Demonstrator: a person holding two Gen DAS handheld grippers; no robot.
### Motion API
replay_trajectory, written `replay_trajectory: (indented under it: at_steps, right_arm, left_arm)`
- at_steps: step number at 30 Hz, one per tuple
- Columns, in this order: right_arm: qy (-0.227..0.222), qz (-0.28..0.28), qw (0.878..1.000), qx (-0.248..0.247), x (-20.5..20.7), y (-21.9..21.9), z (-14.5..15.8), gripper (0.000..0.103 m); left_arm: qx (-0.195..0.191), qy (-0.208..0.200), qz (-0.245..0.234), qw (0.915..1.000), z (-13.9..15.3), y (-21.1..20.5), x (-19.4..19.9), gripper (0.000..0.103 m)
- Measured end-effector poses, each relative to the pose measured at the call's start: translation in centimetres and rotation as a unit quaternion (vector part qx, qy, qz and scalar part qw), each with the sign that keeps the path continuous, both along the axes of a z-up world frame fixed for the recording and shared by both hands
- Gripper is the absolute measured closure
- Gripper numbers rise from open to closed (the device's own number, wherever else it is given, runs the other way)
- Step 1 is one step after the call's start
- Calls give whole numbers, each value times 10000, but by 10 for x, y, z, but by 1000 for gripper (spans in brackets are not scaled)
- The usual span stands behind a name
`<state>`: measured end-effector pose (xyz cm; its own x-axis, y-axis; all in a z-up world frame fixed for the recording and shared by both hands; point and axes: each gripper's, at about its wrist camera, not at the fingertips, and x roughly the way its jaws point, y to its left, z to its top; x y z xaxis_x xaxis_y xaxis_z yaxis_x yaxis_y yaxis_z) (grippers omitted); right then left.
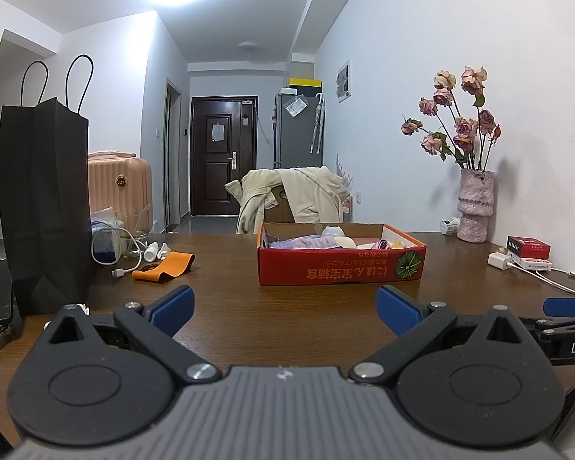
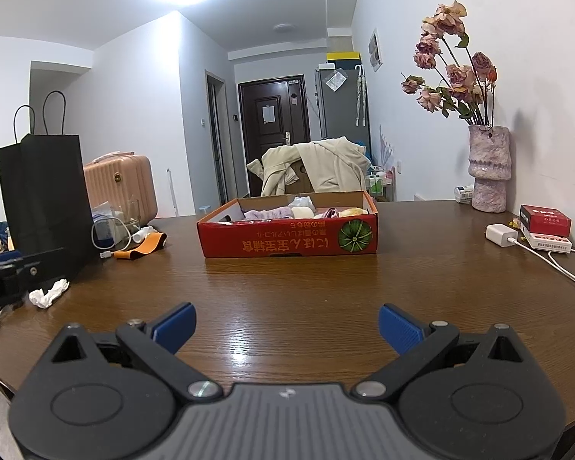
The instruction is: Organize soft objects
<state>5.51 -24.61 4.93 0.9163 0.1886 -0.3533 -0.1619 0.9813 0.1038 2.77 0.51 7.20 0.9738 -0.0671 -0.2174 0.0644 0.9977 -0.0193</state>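
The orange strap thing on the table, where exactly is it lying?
The orange strap lies flat on the wooden table, left of the red cardboard box and just right of the black paper bag, beside a white cable.

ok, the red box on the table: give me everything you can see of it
The red cardboard box is a shallow open-topped tray with plain brown inner walls. It sits flat on the wooden table, near the middle, ahead of both open grippers and apart from them. Its near side carries yellow print, upside down from here, and a green melon picture at the right end. Inside lie soft items: a lilac cloth, a pale roundish piece, something white behind it. Nothing outside touches the box.
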Motion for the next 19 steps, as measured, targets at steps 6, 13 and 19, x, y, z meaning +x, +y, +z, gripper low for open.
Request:
replay_trajectory:
  at_steps: [6,13,19]
  right_arm:
    - [14,-22,10000,-3,-1,1,0,1]
    - [4,-18,10000,-12,0,1,0,1]
    - [-3,-17,10000,0,1,2,0,1]
  left_arm:
    - [4,-7,-6,10000,1,0,0,0]
    - [-13,-31,21,10000,1,0,0,0]
    - [-16,-113,17,9999,1,-1,-1,0]
